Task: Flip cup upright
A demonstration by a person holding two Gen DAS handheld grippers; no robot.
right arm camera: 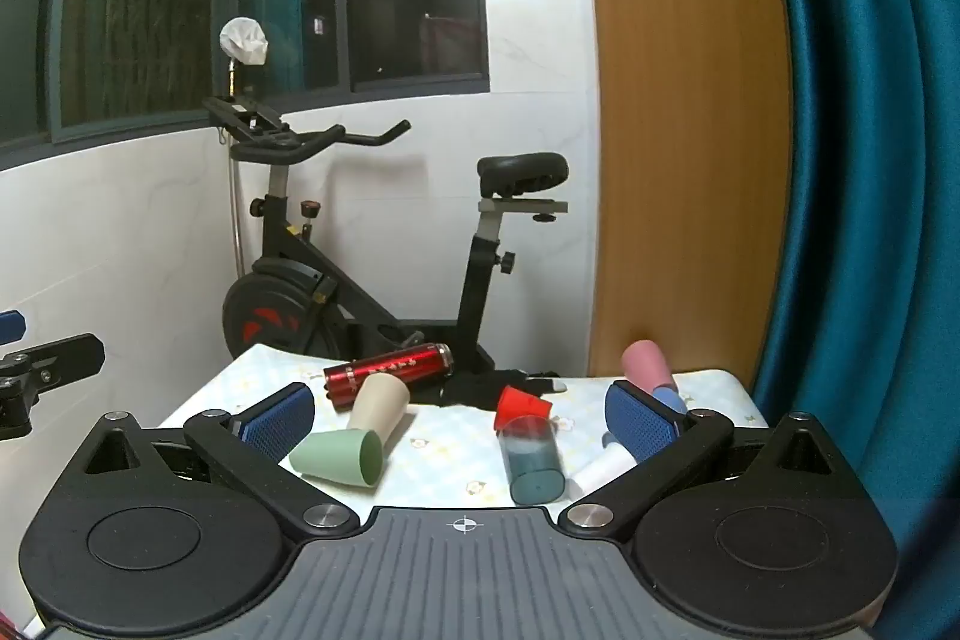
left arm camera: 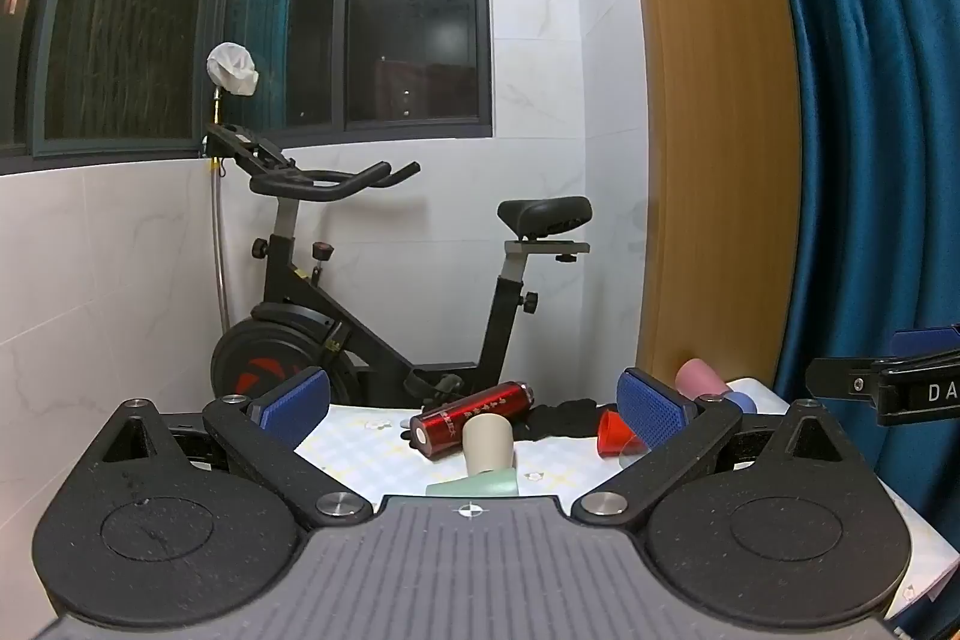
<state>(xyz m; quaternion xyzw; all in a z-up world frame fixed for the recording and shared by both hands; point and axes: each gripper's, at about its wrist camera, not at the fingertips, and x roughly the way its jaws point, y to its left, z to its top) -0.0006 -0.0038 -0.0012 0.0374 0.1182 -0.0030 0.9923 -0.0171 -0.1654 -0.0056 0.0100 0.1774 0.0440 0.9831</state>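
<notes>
Right gripper (right arm camera: 461, 415) and left gripper (left arm camera: 474, 409) both spread wide, empty; green cup (right arm camera: 339, 457) lies sideways on table (right arm camera: 264, 370).

Desk (right arm camera: 252, 370) carries tipped cups: one cup (right arm camera: 339, 454) front-left, flask (right arm camera: 390, 370) behind it. Tumbler (right arm camera: 534, 460) lies right of centre. Exercise bike (right arm camera: 384, 232) behind desk.

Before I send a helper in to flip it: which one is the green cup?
On the checked tablecloth in front of the exercise bike, find the red bottle. Below it lie two cups; the green cup is nearer than the beige cup, mint, on its side.
</notes>
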